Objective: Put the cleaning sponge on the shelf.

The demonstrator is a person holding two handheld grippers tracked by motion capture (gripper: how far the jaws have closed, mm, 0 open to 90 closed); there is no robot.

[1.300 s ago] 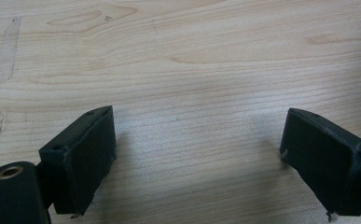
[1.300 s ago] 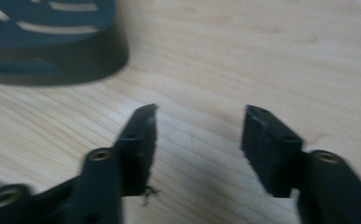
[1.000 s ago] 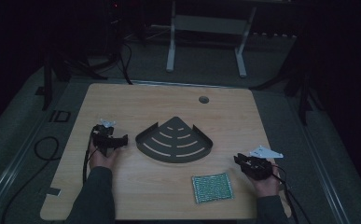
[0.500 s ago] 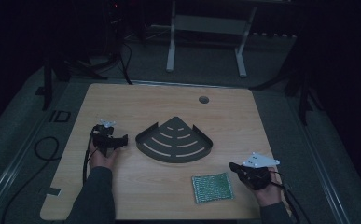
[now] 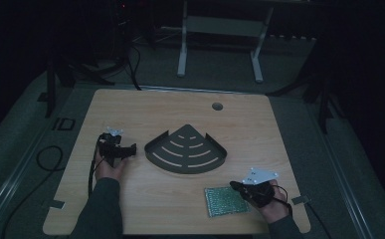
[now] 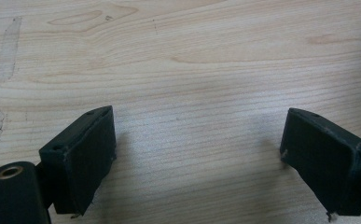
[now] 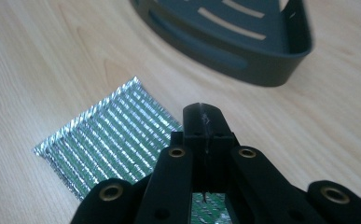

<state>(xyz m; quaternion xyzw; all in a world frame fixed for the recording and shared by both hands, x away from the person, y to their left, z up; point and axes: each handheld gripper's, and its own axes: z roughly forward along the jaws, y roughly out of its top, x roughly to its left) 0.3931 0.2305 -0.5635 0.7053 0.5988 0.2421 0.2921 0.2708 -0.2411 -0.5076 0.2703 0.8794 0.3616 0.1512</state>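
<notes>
My right gripper [image 5: 236,186] has its jaws pressed flat together with nothing between them, as the right gripper view shows; they have just been closing. Its tip hangs over the right edge of the silver-green ribbed pouch [image 5: 226,200], which lies flat on the table [image 5: 259,129] near the near edge, right of centre; the pouch lies just left of and below the tip, its long axis running left to right, slightly skewed. My right hand [image 5: 269,201] is plainly the nearer one. My left gripper [image 5: 129,148] sits well apart at the far left, jaws spread wide over bare wood, holding nothing.

I judge the pouch too flat to pinch from above with the jaws together; they would need to part and come in at an edge. The dark corner shelf tray [image 5: 186,149] stands beyond the pouch toward the middle of the table, its curved wall facing the pouch, with a strip of open wood between; the table's near edge is close behind the pouch, so room to slide lies leftward or away from me.
</notes>
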